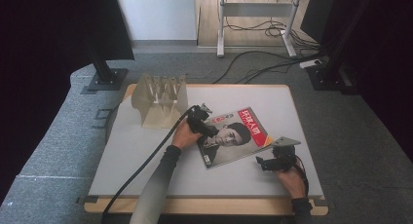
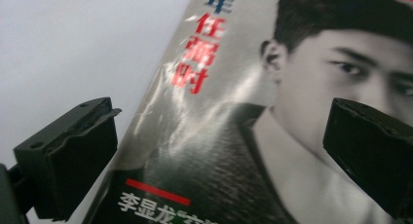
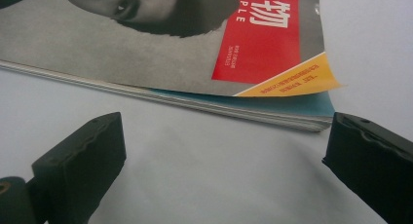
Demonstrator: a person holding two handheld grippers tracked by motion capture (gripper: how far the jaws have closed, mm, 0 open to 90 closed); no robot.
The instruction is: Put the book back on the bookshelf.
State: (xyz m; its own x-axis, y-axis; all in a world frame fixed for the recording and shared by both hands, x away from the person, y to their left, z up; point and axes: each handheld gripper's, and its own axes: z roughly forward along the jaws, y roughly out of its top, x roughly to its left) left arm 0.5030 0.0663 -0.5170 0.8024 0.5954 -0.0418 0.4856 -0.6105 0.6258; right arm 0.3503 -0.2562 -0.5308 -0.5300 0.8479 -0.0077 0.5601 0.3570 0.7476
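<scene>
Black jaws of the right gripper (image 1: 265, 163) stand wide apart just short of the magazine's (image 1: 234, 136) open page edge, while the left gripper (image 1: 207, 129), equally wide and holding nothing, hangs over its spine-side edge on the grey table (image 1: 146, 151). Thin, glossy and floppy, the magazine lies flat mid-table and will likely sag and slip, so the curled yellow corner (image 3: 292, 83) looks the easiest purchase. Behind, the clear slotted rack (image 1: 159, 100) looks empty.
</scene>
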